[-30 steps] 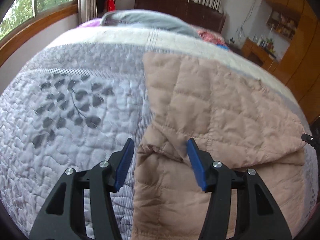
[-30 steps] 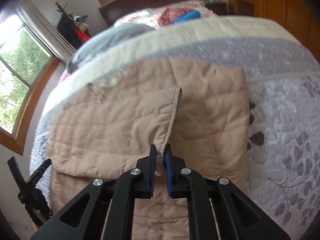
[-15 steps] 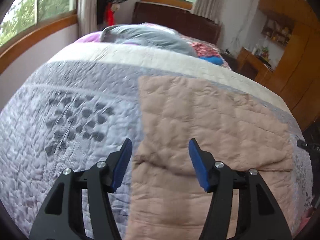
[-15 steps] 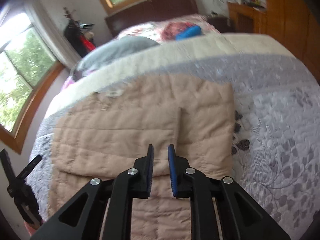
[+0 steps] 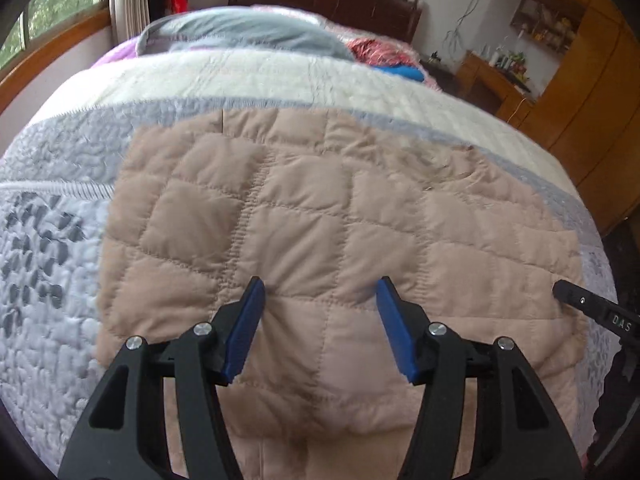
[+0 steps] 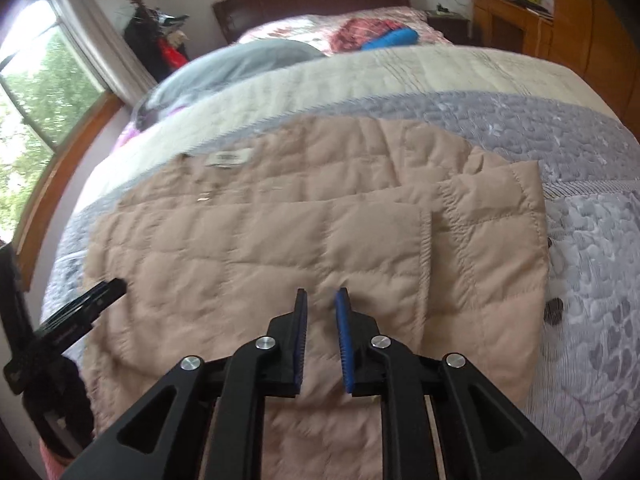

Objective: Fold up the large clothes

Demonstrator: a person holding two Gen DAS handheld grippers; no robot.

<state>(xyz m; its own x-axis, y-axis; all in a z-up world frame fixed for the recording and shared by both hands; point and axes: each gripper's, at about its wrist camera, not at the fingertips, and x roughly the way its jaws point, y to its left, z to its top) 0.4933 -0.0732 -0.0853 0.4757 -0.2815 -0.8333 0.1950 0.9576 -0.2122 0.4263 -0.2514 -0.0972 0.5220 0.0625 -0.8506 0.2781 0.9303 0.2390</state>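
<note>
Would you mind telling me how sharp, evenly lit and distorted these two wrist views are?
Left wrist view: soft daylight, no hard shadows, fisheye bulges the bed; jacket fairly sharp, blurred near the bottom. Right wrist view: window blown out, pillow and jacket's near edge smeared by motion.

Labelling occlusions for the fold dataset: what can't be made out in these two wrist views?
- Near hem of the beige quilted jacket: both views, hidden behind the gripper bodies and cut by the bottom edge.
- White neck label: right wrist view, print too small and blurred.
- Right gripper: left wrist view, cut off by the right edge; only a black tip shows.
- Items on the wooden shelves: left wrist view, too small.
</note>
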